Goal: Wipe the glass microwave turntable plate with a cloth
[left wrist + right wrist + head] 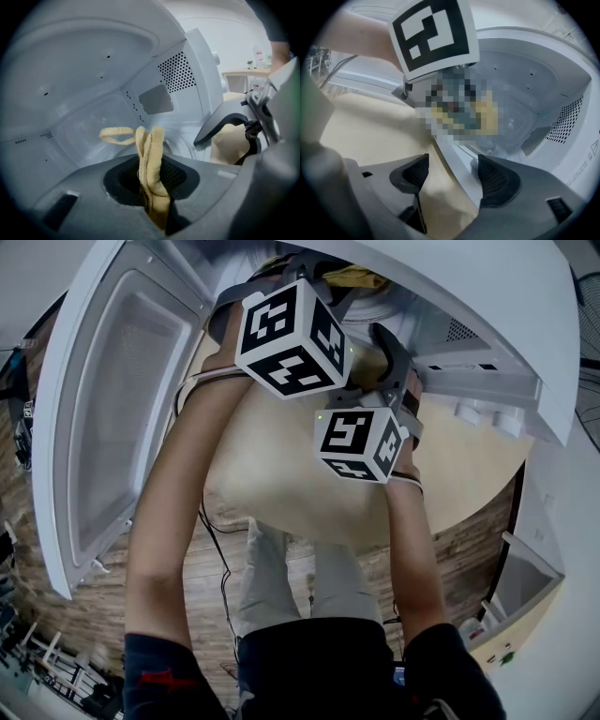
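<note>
Cloth (151, 154) is clamped in the left gripper (150, 174) - fingers clenched on it, the yellow fold standing up along the 12-to-6 line, a small loop flopping out toward 9 o'clock. In the left gripper view, what I take for the glass turntable plate (187, 143) shows as a faint curved rim on the oven floor, just past the cloth at about 2 o'clock - clear glass, hard to trace. That puts the left gripper nearer, already inside the microwave (487, 296). The right gripper (452, 180) sits at the threshold, fingers released and holding nothing, the front sill running past them. I'd say the wipe means dropping the cloth forward and down onto the glass. Tight quarters: walls close on all sides, door (122, 418) swung wide at 9 o'clock, oven on a pale round desk (309, 488).
</note>
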The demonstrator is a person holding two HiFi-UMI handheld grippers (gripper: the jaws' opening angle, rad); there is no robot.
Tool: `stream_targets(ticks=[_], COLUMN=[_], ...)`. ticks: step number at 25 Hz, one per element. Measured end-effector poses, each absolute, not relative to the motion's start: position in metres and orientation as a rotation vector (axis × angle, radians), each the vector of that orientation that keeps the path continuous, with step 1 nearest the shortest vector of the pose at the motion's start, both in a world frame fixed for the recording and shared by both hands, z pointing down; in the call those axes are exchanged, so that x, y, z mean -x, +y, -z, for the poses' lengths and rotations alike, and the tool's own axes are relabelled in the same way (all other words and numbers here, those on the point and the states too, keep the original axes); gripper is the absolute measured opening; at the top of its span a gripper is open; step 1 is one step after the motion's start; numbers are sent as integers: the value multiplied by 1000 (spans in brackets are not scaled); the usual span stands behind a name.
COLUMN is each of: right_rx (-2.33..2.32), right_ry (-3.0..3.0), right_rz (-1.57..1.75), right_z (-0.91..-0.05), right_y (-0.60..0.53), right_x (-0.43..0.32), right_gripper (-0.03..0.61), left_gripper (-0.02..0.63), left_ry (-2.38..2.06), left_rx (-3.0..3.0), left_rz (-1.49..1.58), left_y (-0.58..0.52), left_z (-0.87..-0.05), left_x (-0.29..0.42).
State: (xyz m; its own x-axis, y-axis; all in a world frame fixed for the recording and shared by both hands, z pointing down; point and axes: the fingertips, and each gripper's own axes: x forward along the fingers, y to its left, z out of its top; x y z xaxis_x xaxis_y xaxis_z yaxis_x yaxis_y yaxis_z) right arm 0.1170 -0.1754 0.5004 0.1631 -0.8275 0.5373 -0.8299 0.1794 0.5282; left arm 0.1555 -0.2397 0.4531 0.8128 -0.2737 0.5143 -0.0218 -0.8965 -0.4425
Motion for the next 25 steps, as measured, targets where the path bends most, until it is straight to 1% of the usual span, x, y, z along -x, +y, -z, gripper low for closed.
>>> stream_targets(ticks=[15,25], right_rx=[-1609,-1606], right_ry=[-1627,-1630], right_rz=[-2,0], right_z=[-500,-500], right_y=[-175,-175], right_x=[-117,-117], right_gripper=[290,290], left_gripper=[84,84], left_ry=[441,507], left_rx=[2524,2527], left_rz=[869,879], left_y=[-281,-290], left_z=[-453,-452], left_x=[-129,-121])
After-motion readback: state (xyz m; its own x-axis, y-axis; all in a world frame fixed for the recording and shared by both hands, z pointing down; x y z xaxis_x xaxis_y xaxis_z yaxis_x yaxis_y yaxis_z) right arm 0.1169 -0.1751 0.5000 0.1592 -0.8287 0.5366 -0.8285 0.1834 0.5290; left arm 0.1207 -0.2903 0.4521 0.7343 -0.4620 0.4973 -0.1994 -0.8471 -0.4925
